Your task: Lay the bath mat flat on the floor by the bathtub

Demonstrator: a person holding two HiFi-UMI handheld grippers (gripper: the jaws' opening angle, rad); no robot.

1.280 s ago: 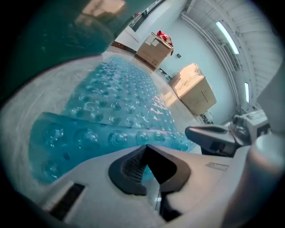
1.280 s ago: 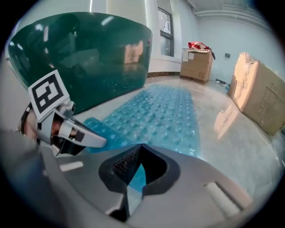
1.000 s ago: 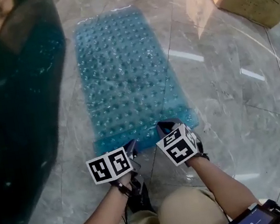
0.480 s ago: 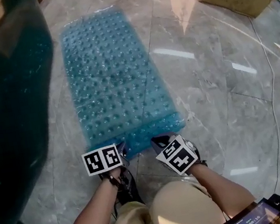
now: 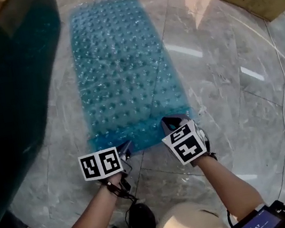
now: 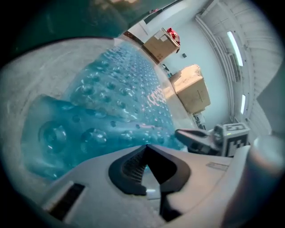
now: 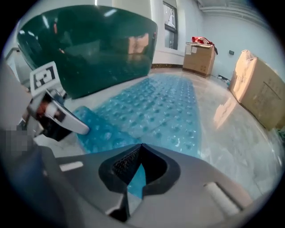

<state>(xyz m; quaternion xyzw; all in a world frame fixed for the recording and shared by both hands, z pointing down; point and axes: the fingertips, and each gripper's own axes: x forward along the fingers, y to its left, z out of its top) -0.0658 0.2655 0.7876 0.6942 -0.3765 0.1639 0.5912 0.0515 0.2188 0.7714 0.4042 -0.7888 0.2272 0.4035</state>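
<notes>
- While my left gripper (image 5: 125, 150) is clamped tight on the near-left corner of the mat (image 5: 119, 71), my right gripper (image 5: 170, 122) pinches the near-right edge.
- Beyond both, the mat lies on the floor (image 5: 226, 96) beside the tub (image 5: 7, 79).

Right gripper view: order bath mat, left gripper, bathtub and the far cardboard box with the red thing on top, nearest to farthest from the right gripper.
1. bath mat: straight ahead, its near edge pinched in the right gripper.
2. left gripper: left, at the mat's near corner.
3. bathtub: upper left, behind the left gripper.
4. far cardboard box: top right, by the back wall.
</notes>
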